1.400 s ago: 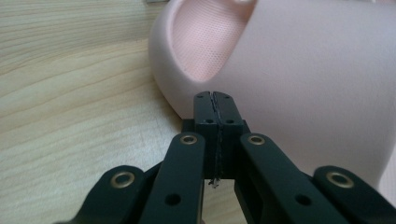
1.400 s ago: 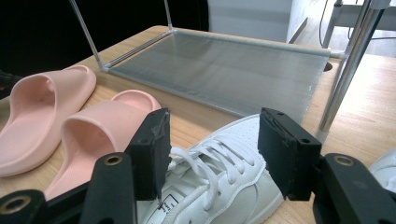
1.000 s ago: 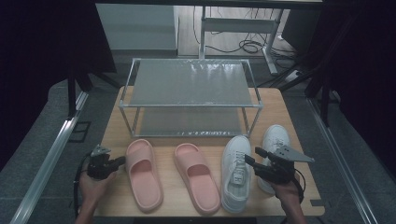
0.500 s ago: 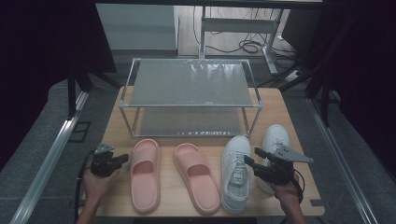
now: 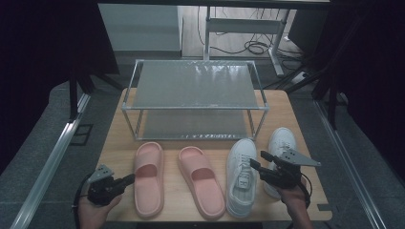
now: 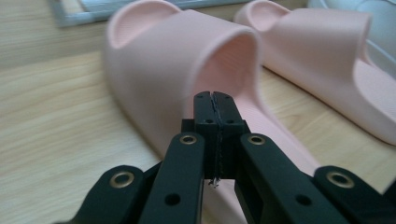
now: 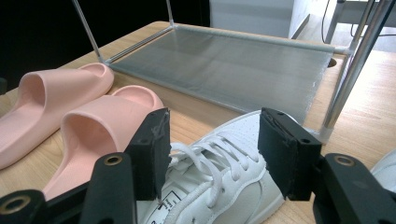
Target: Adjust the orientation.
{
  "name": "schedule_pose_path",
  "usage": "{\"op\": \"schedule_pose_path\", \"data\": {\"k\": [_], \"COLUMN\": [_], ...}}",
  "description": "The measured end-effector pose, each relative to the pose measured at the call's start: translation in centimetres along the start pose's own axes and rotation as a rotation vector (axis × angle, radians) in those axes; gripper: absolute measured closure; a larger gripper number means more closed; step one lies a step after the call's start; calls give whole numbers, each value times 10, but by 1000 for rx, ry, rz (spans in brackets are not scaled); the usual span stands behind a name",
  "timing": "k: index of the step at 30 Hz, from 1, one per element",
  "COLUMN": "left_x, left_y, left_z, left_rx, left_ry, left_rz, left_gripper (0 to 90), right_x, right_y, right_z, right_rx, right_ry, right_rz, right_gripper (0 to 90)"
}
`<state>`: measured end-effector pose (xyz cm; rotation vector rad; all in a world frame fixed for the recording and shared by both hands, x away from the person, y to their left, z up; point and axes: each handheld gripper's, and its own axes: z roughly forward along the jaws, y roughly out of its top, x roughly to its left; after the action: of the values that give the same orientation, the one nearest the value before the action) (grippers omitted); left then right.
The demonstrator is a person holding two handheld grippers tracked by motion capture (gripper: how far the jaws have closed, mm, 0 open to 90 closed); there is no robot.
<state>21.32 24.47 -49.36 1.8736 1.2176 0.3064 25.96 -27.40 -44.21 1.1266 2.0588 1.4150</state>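
Observation:
Two pink slippers lie side by side on the wooden table, the left slipper and the right slipper. Beside them are two white sneakers, one nearer the middle and one at the far right. My left gripper is shut on nothing, its tip close against the left slipper's outer side. My right gripper is open just above the inner sneaker's laces, with nothing between the jaws.
A two-level metal shoe rack with mesh shelves stands behind the shoes, its upright post near the sneaker's toe. The table's near edge is close under both hands. Cables lie on the floor beyond.
My left gripper has drifted toward the table's near edge and slightly right, staying beside the left slipper. The right gripper has barely moved.

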Motion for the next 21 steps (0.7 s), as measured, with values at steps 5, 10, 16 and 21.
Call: {"op": "schedule_pose_path", "data": {"k": [5,10,16,21], "left_x": [-15,-15,-10,-5], "left_y": [2,3,-1,-4], "left_z": [20,27,22,23], "left_rx": [46,60,69,68], "left_ry": [-6,8,22,40], "left_rz": [36,33,29,23], "left_gripper": [900,900,900,900], "right_x": [0,-1,-2,-1], "right_y": [0,0,1,0], "right_z": [0,-1,-4,-2], "right_rx": [-1,-3,-11,-5], "right_ry": [1,1,-11,-7], "right_rz": [-3,0,5,1], "right_gripper": [438,439,439,439]}}
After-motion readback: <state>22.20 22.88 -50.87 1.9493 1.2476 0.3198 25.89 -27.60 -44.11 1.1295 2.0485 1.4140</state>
